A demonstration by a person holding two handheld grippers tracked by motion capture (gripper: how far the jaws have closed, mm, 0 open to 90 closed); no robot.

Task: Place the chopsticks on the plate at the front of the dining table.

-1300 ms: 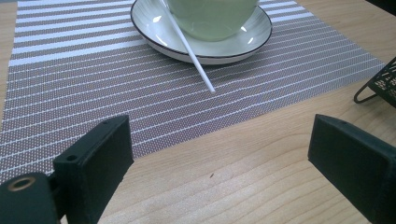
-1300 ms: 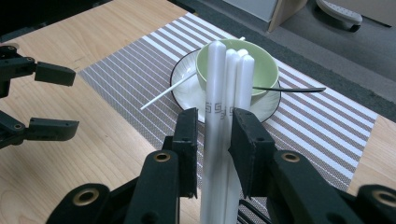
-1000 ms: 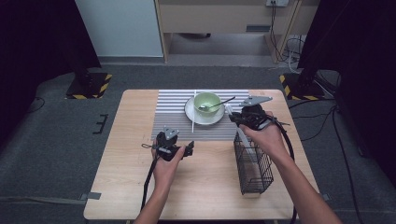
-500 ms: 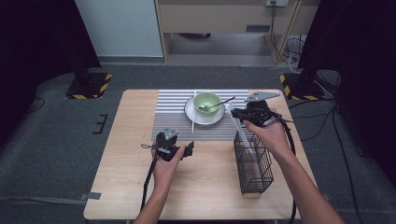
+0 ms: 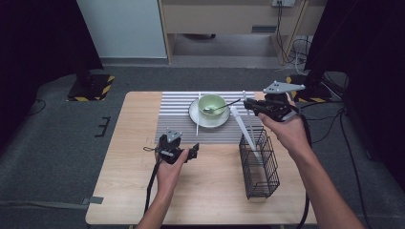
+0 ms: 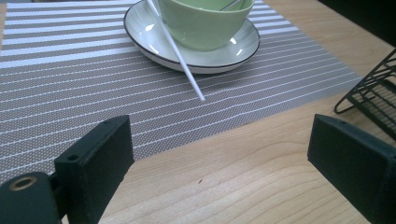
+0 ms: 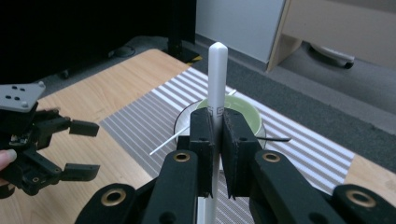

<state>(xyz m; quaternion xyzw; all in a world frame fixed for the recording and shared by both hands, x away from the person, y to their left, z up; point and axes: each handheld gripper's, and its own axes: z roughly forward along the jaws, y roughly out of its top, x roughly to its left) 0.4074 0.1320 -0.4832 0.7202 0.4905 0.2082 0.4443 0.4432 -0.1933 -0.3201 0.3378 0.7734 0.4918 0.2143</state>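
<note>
Now right claw [image 7: 214, 140] clamps the white chopstick [image 5: 243, 130], lower end in the wire basket [image 5: 260, 167] near the bench's right edge; lift straight, avoid snagging. Left claw [image 6: 224, 163] gapes, idle.

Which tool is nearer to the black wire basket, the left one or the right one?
The right. The right tool is above the far end of the wire basket, shut on a white chopstick that reaches into it. The left tool rests well to its left, open.
</note>
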